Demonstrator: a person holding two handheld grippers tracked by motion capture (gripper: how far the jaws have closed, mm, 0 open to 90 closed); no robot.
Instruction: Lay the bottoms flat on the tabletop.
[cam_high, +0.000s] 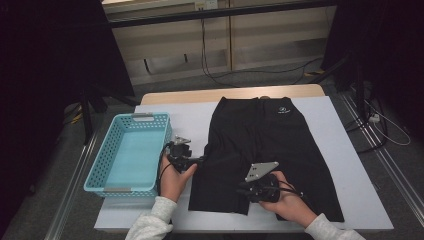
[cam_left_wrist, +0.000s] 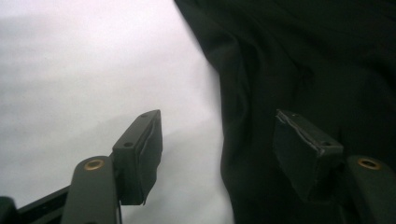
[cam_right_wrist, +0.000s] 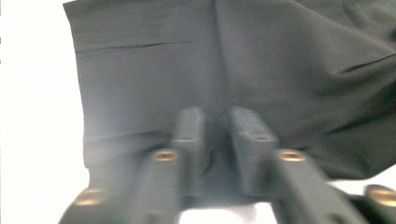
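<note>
A pair of black shorts (cam_high: 270, 135) lies flat on the white table cover (cam_high: 175, 112), waistband at the far side. My left gripper (cam_high: 202, 159) is at the shorts' left edge, open. In the left gripper view its jaws (cam_left_wrist: 219, 144) straddle that edge, one over the white cover and one over the black fabric (cam_left_wrist: 303, 60). My right gripper (cam_high: 240, 189) is low over the left leg near the hem. In the right gripper view its jaws (cam_right_wrist: 217, 135) are closed together on a pinch of the shorts (cam_right_wrist: 187, 60).
A light blue plastic basket (cam_high: 100, 165) stands at the table's left edge, beside my left hand. White cover shows to the right of the shorts (cam_high: 345, 150). Cables (cam_high: 260, 70) run over the floor beyond the table's far end.
</note>
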